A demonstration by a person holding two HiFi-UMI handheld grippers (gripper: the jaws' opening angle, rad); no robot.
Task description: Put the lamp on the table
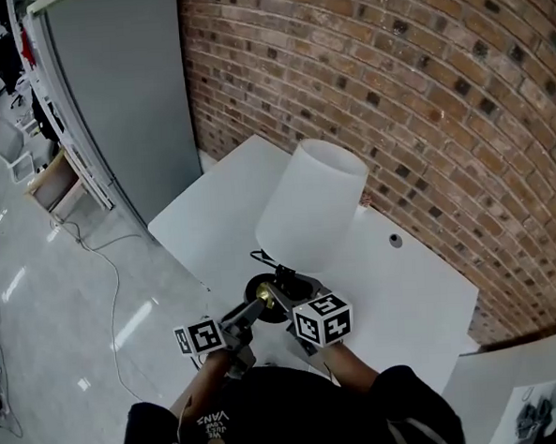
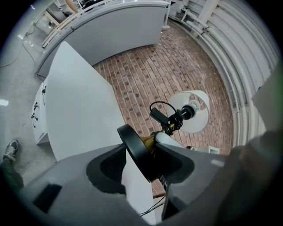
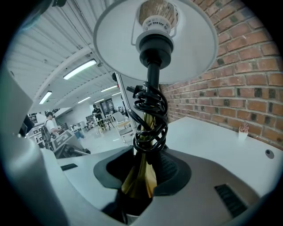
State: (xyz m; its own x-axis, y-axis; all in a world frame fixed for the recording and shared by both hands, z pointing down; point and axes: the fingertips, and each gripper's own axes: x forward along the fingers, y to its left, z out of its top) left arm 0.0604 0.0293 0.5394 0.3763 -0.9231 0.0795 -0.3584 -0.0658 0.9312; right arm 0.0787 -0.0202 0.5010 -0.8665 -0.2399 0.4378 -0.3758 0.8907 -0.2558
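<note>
The lamp has a white shade (image 1: 310, 214), a brass stem and a round black base (image 1: 264, 297). It hangs tilted above the near edge of the white table (image 1: 404, 293), with the shade leaning toward the brick wall. My left gripper (image 1: 255, 309) is shut on the base disc (image 2: 137, 152), one jaw on each face. My right gripper (image 1: 287, 296) is shut on the brass stem (image 3: 139, 176), just under the coiled black cord (image 3: 150, 119). In the right gripper view the shade (image 3: 154, 39) and bulb socket show from below.
A brick wall (image 1: 392, 87) runs behind the table. To the left stand a grey partition (image 1: 120, 95) and shiny floor with a loose cable (image 1: 103, 274). A small hole (image 1: 395, 241) sits in the tabletop. Another white surface (image 1: 522, 380) is at lower right.
</note>
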